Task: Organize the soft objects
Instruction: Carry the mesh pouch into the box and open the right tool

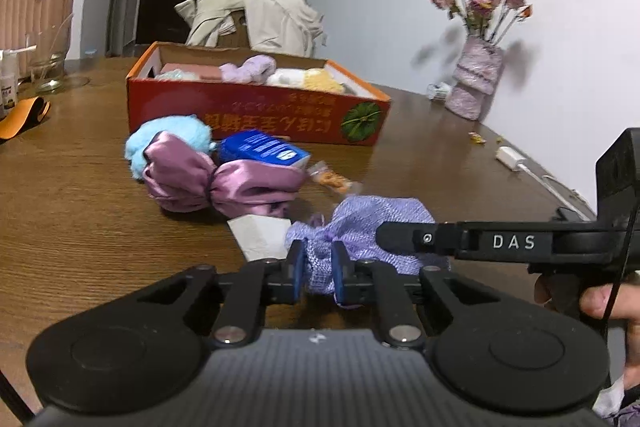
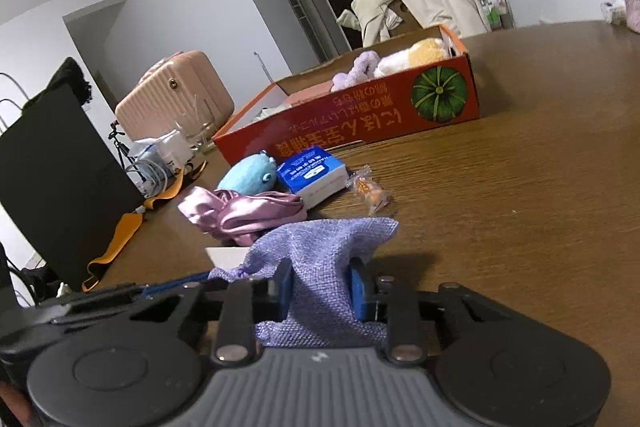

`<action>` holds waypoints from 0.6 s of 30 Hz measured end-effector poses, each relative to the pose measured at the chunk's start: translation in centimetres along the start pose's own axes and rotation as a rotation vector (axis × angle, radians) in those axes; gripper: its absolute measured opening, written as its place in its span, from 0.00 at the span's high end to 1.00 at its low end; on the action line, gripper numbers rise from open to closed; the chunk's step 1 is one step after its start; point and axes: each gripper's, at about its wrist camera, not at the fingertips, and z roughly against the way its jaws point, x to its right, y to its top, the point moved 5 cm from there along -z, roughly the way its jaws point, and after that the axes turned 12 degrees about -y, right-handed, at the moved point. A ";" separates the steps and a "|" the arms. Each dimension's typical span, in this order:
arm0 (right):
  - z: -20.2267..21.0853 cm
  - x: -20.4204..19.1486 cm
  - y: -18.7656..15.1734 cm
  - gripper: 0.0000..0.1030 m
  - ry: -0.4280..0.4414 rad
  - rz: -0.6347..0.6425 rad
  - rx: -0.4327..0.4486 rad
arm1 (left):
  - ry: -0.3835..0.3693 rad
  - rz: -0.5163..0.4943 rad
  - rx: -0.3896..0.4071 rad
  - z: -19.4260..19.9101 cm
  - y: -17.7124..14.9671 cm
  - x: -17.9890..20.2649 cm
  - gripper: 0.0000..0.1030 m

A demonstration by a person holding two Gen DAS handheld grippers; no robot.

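On the table, near edge: both tongs meet at one lilac drawstring pouch (image 1: 372, 223), which lies on the wooden table (image 1: 80, 219).
Left gripper (image 1: 316, 269): blue pads clamped tight on the gathered neck end of the pouch; cloth bunched between them.
Right gripper (image 2: 326, 285): blue pads pressed against the wider body of the same pouch, woven cloth filling the gap; its black finger marked DAS crosses the left wrist view from the right, lying over the pouch.
Person's hand (image 1: 600, 301): fingertips visible on the right gripper's handle at the right edge of the left wrist view.
White card (image 1: 264, 237): flat on the table, just beside the pouch's neck end, partly under it.
Pink satin bow (image 1: 216, 183): behind the pouch, apart from it.
Light blue plush (image 1: 160, 141): touching the far side of the bow.
Blue tissue pack (image 1: 260, 149): just beside the plush and bow.
Wrapped snack (image 1: 332, 181): between tissue pack and pouch.
Red cardboard box (image 1: 256, 113): open top, farther back; holds a lilac fluffy item (image 1: 250, 67) and a white-and-yellow plush (image 1: 304, 79), among others.
Vase of dried roses (image 1: 476, 75): far right, against the wall.
Pink suitcase (image 1: 32, 11): far left, beyond the table.
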 end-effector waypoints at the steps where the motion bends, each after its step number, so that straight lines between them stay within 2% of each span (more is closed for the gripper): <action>1: 0.7 0.0 -0.1 0.73 0.002 -0.001 0.007 | -0.007 -0.006 0.004 0.4 0.0 0.4 0.86; 7: 4.9 0.2 -0.6 0.74 0.003 -0.007 0.063 | -0.038 -0.038 0.039 2.7 -0.1 3.1 0.87; 10: 6.3 0.2 0.1 0.74 0.019 -0.019 0.088 | -0.054 -0.046 0.064 3.5 0.9 3.7 0.87; 14: 6.5 -0.8 4.2 0.74 0.046 0.014 0.149 | -0.063 -0.060 0.107 3.2 5.0 2.8 0.87; 18: 3.1 -2.0 11.2 0.74 0.056 0.051 0.179 | -0.040 -0.055 0.132 0.5 11.6 -0.6 0.87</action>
